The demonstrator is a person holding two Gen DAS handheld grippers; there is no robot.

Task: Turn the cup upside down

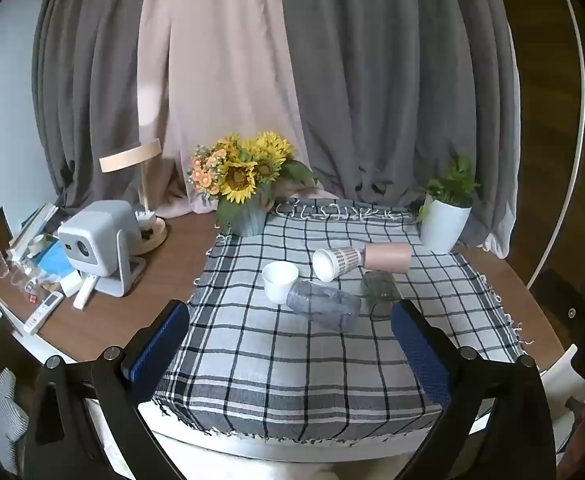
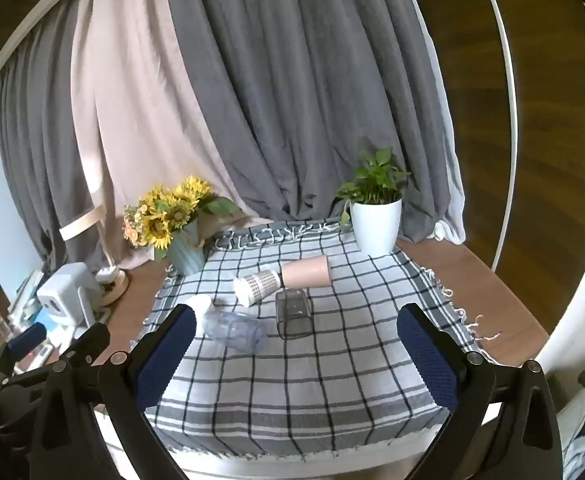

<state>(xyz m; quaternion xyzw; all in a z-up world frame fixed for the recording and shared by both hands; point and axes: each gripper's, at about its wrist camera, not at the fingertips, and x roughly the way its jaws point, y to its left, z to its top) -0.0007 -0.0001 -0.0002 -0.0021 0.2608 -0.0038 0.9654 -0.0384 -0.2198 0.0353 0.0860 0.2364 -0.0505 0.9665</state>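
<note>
Several cups sit on a checked cloth [image 1: 292, 360] [image 2: 312, 368]. A small white cup [image 1: 279, 280] [image 2: 201, 305] stands upright, mouth up. A clear bluish cup [image 1: 323, 309] [image 2: 234, 330] lies on its side. A patterned paper cup [image 1: 337, 262] [image 2: 257, 283] and a pink cup [image 1: 388, 257] [image 2: 305, 272] lie on their sides. A dark transparent cup [image 1: 378, 292] [image 2: 292, 314] sits near them. My left gripper [image 1: 290, 344] is open and empty, short of the cups. My right gripper [image 2: 296, 348] is open and empty too.
A sunflower bouquet in a blue vase [image 1: 244, 184] [image 2: 172, 220] and a green plant in a white pot [image 1: 446, 216] [image 2: 374, 216] stand at the cloth's far edge. A grey projector [image 1: 98, 246], lamp [image 1: 144, 196] and remotes [image 1: 44, 312] crowd the left of the wooden table.
</note>
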